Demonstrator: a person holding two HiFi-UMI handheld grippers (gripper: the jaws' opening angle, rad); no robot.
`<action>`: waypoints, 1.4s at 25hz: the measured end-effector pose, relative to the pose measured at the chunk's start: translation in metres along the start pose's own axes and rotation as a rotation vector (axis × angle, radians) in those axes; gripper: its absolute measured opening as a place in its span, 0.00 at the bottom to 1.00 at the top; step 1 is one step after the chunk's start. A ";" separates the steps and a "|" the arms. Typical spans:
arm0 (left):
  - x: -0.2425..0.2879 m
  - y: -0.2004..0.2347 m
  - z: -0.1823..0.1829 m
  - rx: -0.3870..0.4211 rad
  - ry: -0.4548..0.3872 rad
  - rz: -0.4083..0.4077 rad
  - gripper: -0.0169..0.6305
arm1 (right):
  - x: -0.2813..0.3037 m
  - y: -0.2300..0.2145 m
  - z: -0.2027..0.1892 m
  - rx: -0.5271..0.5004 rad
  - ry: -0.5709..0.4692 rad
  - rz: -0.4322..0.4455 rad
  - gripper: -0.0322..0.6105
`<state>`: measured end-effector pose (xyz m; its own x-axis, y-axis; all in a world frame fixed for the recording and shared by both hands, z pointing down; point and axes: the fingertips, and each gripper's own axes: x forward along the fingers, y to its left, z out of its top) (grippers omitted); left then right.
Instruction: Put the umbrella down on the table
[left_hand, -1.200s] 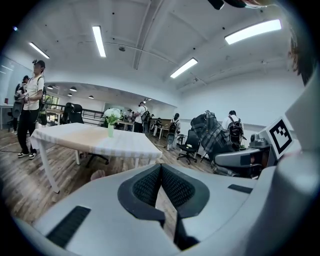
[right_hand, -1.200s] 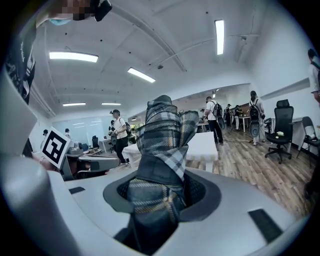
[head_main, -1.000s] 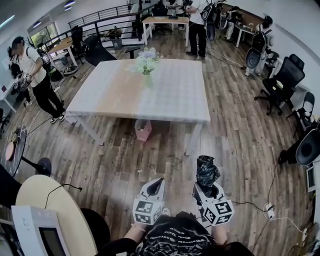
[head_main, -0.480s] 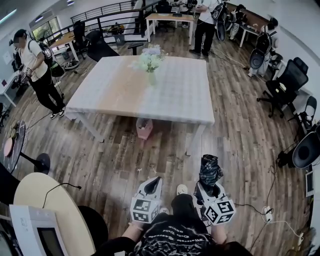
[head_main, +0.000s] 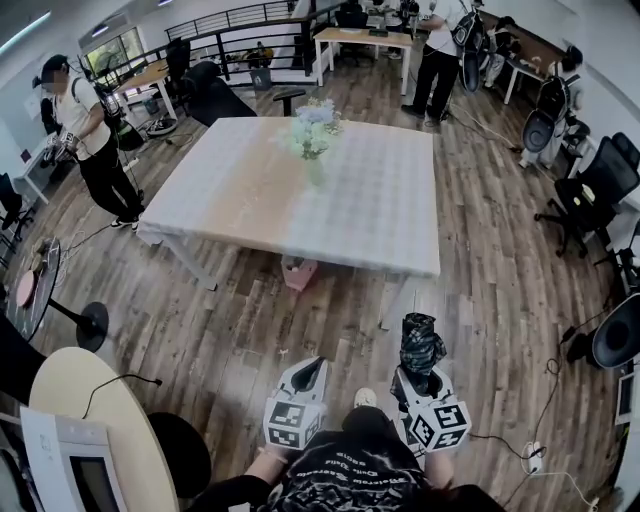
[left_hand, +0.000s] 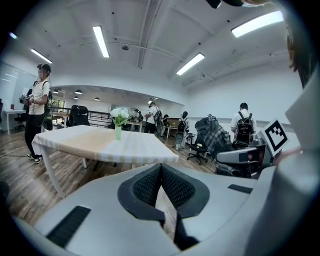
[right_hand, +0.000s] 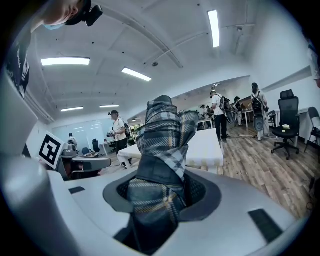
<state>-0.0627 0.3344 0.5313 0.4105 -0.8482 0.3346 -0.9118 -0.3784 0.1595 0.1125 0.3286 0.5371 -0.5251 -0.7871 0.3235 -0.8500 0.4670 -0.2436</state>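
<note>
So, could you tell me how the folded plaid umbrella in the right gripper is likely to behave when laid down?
Its fabric bunches in loose folds above the right gripper, so the umbrella probably feels soft outside, stiffer within. Being roughly cylindrical, it may roll a little on the flat table.

Wood plank floor (head_main: 500, 290); large pale counter (head_main: 370, 200) mid-room, vase of flowers (head_main: 313, 140) on it; black office chairs (head_main: 585, 195) along right side; railing (head_main: 230, 40) at far end; ceiling strip lights (left_hand: 101, 41) overhead; round table (head_main: 90, 400) near left, cable (head_main: 125, 378) across it
</note>
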 end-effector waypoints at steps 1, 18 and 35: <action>0.011 0.000 0.005 -0.001 0.000 0.006 0.05 | 0.008 -0.008 0.005 -0.002 0.003 0.007 0.36; 0.154 -0.021 0.045 -0.035 -0.023 0.098 0.05 | 0.091 -0.137 0.057 -0.035 0.020 0.116 0.36; 0.225 -0.025 0.055 -0.043 0.027 0.043 0.05 | 0.121 -0.184 0.071 0.004 0.032 0.082 0.36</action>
<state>0.0522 0.1328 0.5517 0.3719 -0.8526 0.3671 -0.9275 -0.3251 0.1846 0.2083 0.1184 0.5564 -0.5941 -0.7330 0.3312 -0.8040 0.5276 -0.2743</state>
